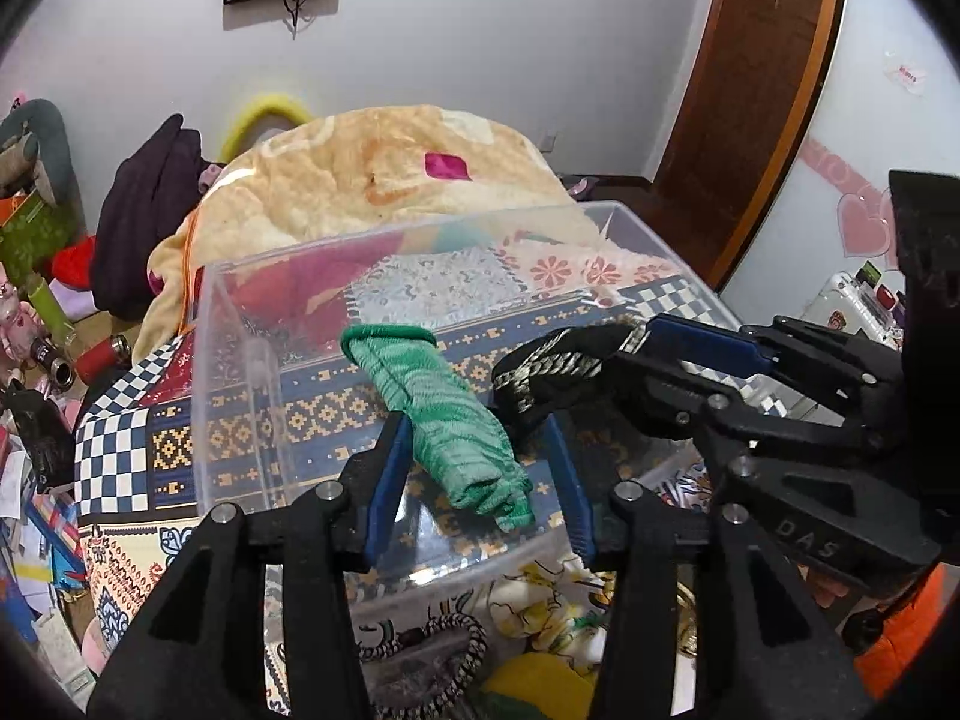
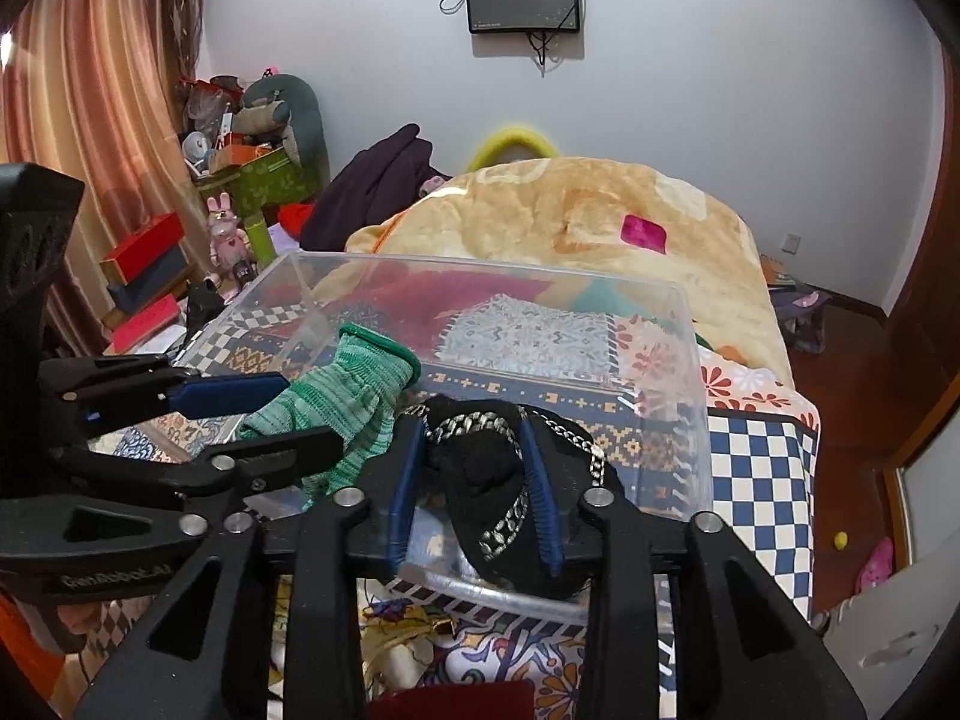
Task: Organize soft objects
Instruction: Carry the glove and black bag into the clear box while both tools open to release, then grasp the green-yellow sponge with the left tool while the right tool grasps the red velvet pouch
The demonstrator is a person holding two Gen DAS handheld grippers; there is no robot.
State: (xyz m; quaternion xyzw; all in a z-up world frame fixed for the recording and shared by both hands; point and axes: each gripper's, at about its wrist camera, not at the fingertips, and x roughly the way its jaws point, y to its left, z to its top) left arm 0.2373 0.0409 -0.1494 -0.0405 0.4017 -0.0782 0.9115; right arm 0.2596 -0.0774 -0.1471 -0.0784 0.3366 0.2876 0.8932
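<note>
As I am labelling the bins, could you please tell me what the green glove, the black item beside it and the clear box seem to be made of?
Green striped knitted glove: yarn, matt, with visible ribbing.
Black soft item with silvery chain trim: seemingly fabric; its trim glints, possibly metallic.
Clear rectangular storage box: probably glossy, see-through plastic.

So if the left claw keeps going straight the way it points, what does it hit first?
Most likely the green glove, which lies between the left claw fingers inside the clear bin. Past it comes the bin's floor; depth is hard to judge.
</note>
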